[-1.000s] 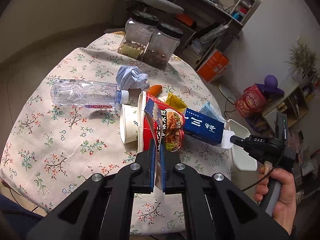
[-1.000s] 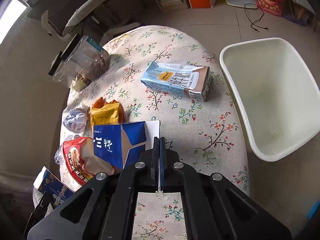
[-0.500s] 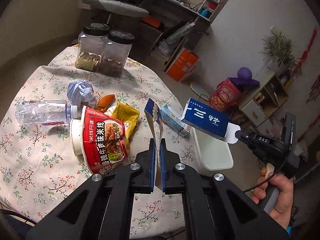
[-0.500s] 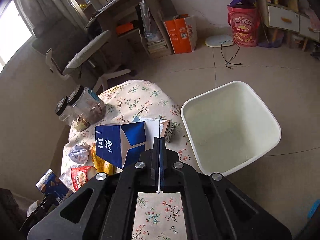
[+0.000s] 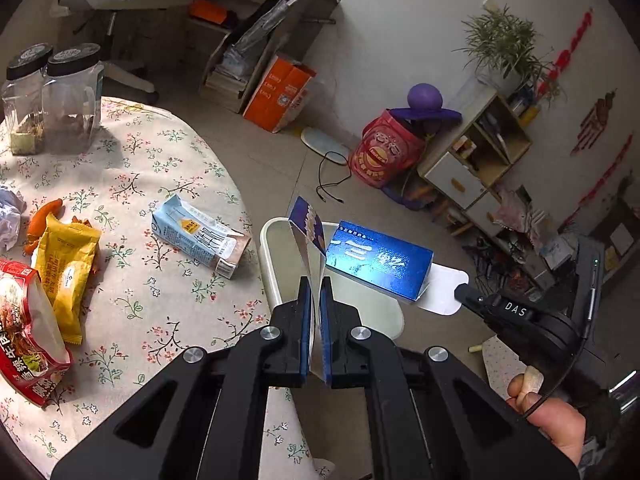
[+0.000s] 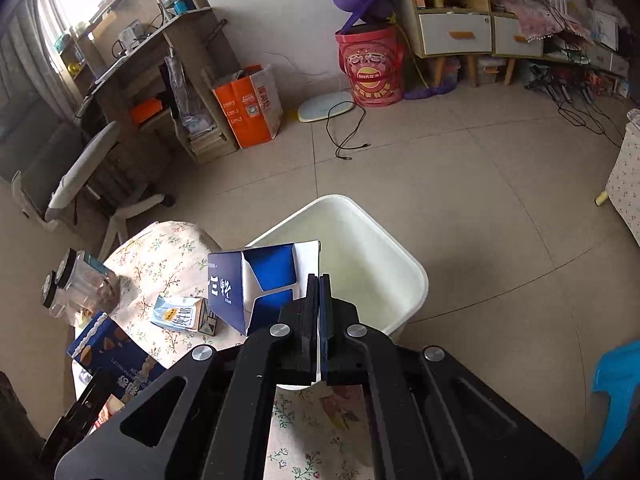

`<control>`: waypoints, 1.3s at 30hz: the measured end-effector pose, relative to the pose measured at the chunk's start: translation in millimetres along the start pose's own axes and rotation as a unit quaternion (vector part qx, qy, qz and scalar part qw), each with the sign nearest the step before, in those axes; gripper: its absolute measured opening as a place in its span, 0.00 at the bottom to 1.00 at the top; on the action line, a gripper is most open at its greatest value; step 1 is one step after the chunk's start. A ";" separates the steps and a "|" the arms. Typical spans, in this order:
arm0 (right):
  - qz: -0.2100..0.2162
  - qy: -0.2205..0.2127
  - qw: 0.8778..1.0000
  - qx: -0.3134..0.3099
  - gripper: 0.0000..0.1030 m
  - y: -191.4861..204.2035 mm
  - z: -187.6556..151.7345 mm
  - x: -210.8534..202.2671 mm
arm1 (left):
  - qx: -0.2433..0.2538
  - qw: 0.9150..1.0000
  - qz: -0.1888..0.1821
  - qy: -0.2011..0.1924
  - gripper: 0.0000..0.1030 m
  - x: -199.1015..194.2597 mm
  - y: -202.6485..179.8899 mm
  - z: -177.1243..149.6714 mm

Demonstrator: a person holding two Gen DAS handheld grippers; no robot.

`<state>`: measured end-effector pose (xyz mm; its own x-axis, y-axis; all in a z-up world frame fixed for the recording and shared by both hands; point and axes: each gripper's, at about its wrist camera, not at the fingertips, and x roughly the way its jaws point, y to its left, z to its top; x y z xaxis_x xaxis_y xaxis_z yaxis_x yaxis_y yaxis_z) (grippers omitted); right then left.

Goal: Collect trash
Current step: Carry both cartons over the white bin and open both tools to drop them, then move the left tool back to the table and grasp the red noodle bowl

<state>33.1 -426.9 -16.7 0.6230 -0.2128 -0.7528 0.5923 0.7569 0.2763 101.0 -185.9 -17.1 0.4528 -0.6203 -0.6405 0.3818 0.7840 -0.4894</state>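
My left gripper (image 5: 314, 280) is shut on a flattened blue snack box (image 5: 307, 232), also seen low left in the right wrist view (image 6: 116, 356). My right gripper (image 6: 319, 278) is shut on the white flap of a dark blue carton (image 6: 256, 284), holding it over the white bin (image 6: 400, 264). In the left wrist view the carton (image 5: 378, 262) hangs above the bin (image 5: 272, 264) beside the table edge. On the floral table lie a pale blue milk carton (image 5: 200, 236), a yellow wrapper (image 5: 66, 276) and a red noodle cup (image 5: 28, 336).
Two lidded jars (image 5: 52, 96) stand at the table's far side, with crumpled paper (image 5: 8, 216) and an orange peel (image 5: 44, 216) near them. An office chair (image 6: 88, 184), an orange bag (image 6: 250, 104) and a red bucket (image 6: 370, 70) stand on the floor beyond.
Both grippers swung right, away from the table, carrying their boxes. The dark blue carton now hangs over the bin; the snack box is near the bin's rim.
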 end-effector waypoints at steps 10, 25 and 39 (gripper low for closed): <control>-0.017 0.001 1.000 0.023 0.45 -19.0 8.3 6.8 | 0.011 0.999 -0.010 0.038 0.45 76.1 -26.4 1.6; 0.015 0.007 0.999 0.028 0.47 -15.2 9.1 10.0 | -0.021 0.995 0.081 0.052 0.46 23.1 47.0 -6.0; 0.021 -0.004 0.996 -0.087 0.72 41.2 -5.8 -0.7 | -0.160 0.963 0.217 0.026 0.71 -118.1 193.0 0.5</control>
<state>54.2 -392.0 -8.2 0.6502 -0.1830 -0.7374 0.4681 0.8610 0.1991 121.6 38.6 -35.7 0.4690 -0.2382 -0.8505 -0.1060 0.9408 -0.3220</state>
